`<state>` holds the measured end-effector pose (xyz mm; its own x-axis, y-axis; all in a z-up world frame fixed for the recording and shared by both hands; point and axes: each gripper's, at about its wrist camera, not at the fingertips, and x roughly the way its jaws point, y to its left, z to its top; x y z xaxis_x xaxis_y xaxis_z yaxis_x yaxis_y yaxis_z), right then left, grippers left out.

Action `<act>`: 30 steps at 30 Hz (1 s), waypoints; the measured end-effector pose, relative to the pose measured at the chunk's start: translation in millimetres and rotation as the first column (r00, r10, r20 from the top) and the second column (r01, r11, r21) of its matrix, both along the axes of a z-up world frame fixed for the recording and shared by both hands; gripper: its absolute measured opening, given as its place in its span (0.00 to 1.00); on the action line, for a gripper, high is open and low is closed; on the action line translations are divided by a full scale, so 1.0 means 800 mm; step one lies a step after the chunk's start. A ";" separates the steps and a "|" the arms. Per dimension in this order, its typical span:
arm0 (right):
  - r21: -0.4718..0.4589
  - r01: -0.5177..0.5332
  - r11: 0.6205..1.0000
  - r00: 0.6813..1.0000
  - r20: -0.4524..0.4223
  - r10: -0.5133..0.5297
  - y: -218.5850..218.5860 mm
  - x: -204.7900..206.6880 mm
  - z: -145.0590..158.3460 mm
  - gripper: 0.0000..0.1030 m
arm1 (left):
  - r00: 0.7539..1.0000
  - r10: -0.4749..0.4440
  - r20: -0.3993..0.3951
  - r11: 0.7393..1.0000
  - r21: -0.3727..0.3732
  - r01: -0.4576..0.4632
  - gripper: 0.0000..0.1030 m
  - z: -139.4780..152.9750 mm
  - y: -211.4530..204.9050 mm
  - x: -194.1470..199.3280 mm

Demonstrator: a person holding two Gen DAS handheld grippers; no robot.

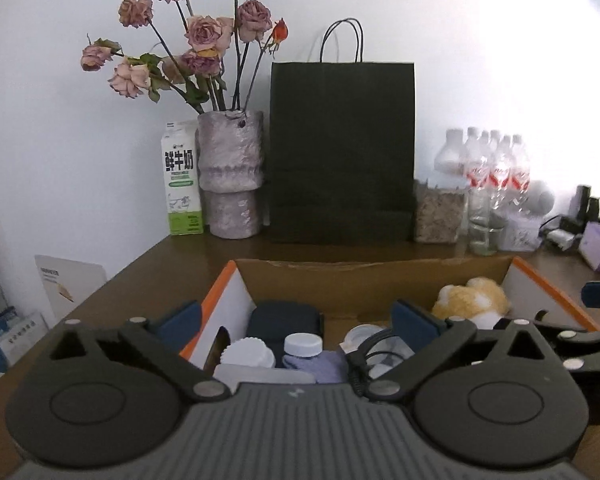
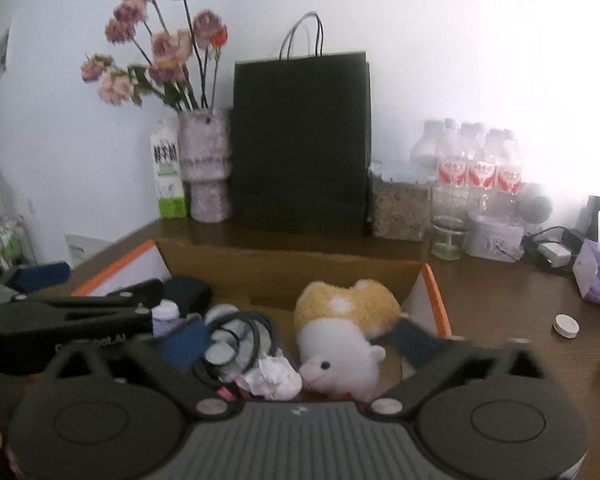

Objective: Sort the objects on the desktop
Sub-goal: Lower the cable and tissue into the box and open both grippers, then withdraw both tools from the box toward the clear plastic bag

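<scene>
An open cardboard box (image 1: 364, 268) with orange-edged flaps stands on the brown desk. In the left wrist view my left gripper (image 1: 296, 322) hangs open over the box's left half. Below it lie a black case (image 1: 284, 320), two white-capped bottles (image 1: 303, 346), a purple cloth (image 1: 332, 364) and a black cable (image 1: 374, 340). In the right wrist view my right gripper (image 2: 300, 344) is open over the box's (image 2: 284, 256) right half. A white and yellow plush toy (image 2: 340, 332) lies between its fingers, untouched, beside a crumpled tissue (image 2: 274, 380).
Along the wall stand a milk carton (image 1: 182, 184), a vase of dried roses (image 1: 232, 176), a black paper bag (image 1: 342, 152), a jar (image 1: 438, 216) and several water bottles (image 1: 496, 172). A purple tissue pack (image 2: 598, 276) and a white cap (image 2: 567, 325) lie right of the box.
</scene>
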<state>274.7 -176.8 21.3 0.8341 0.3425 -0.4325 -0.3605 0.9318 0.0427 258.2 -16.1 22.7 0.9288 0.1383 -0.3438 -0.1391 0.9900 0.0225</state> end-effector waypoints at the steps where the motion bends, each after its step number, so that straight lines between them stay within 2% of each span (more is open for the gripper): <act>1: 0.008 -0.005 1.000 1.000 0.006 0.005 -0.002 -0.002 0.003 1.00 | 1.000 -0.003 0.003 1.000 0.001 0.003 1.00 0.001 0.000 -0.001; 12: -0.003 -0.002 1.000 0.999 0.036 0.002 -0.001 -0.011 0.008 1.00 | 1.000 -0.004 0.018 1.000 0.003 0.004 1.00 0.007 -0.002 -0.007; 16: 0.000 -0.003 1.000 0.998 0.069 0.002 -0.003 -0.021 0.018 1.00 | 0.999 -0.002 0.053 1.000 -0.002 0.002 1.00 0.021 -0.003 -0.016; 21: -0.005 -0.003 1.000 0.992 0.123 0.004 -0.005 -0.042 0.037 1.00 | 0.995 -0.010 0.099 1.000 0.008 0.009 1.00 0.037 -0.004 -0.043; 30: -0.014 -0.012 1.000 0.992 0.129 0.013 -0.013 -0.095 0.046 1.00 | 0.997 -0.026 0.072 0.999 0.021 0.024 1.00 0.042 0.005 -0.099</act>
<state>198.5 -187.1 57.7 0.8789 0.3483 -0.3260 -0.3738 0.9274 -0.0169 179.3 -12.4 56.2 0.9543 0.1210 -0.2733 -0.1164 0.9927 0.0332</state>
